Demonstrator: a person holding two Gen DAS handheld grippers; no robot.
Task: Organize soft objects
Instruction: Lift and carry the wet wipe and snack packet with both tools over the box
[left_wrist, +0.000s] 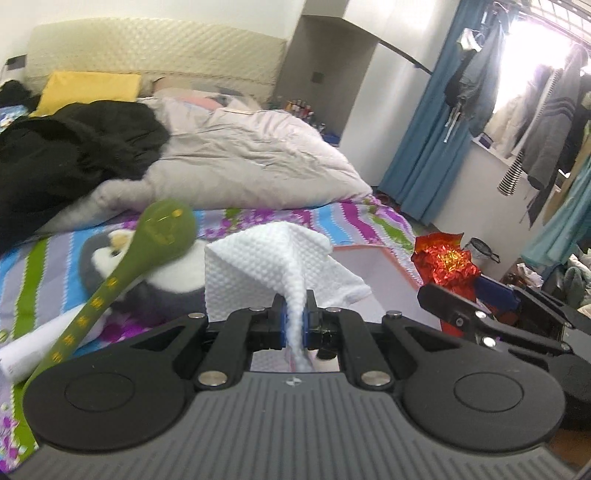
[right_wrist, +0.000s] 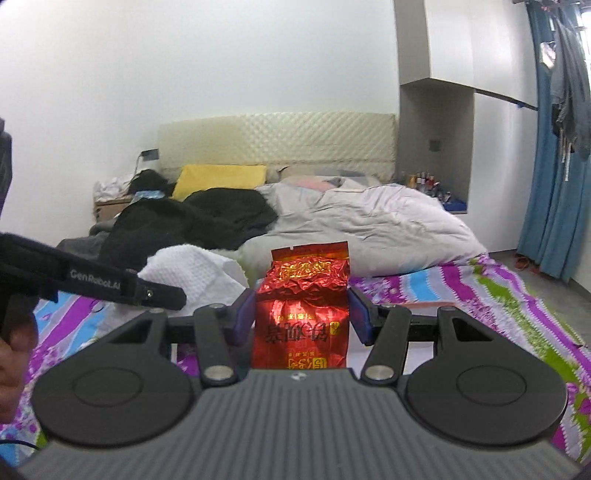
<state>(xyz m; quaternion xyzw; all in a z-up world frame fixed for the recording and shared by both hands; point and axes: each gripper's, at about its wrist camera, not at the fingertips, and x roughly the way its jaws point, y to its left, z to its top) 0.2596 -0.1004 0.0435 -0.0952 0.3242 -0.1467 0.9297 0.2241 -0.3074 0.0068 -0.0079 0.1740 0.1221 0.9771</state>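
My left gripper (left_wrist: 294, 318) is shut on a white textured cloth (left_wrist: 273, 266), held above the bed; the cloth also shows in the right wrist view (right_wrist: 192, 273). My right gripper (right_wrist: 301, 314) is shut on a red foil packet (right_wrist: 303, 310) with gold lettering, held upright above the bed; the packet also shows in the left wrist view (left_wrist: 445, 260). A grey-and-white penguin plush (left_wrist: 147, 273) lies on the striped bedsheet (left_wrist: 258, 218) to the left. A green long-handled massage hammer (left_wrist: 147, 243) rests across the plush.
A crumpled pale duvet (left_wrist: 251, 162), a black garment heap (left_wrist: 70, 147) and a yellow pillow (left_wrist: 88, 88) cover the far bed. A white tube (left_wrist: 33, 350) lies at the left. Blue curtains (left_wrist: 436, 122) and hanging clothes (left_wrist: 546, 125) stand at the right.
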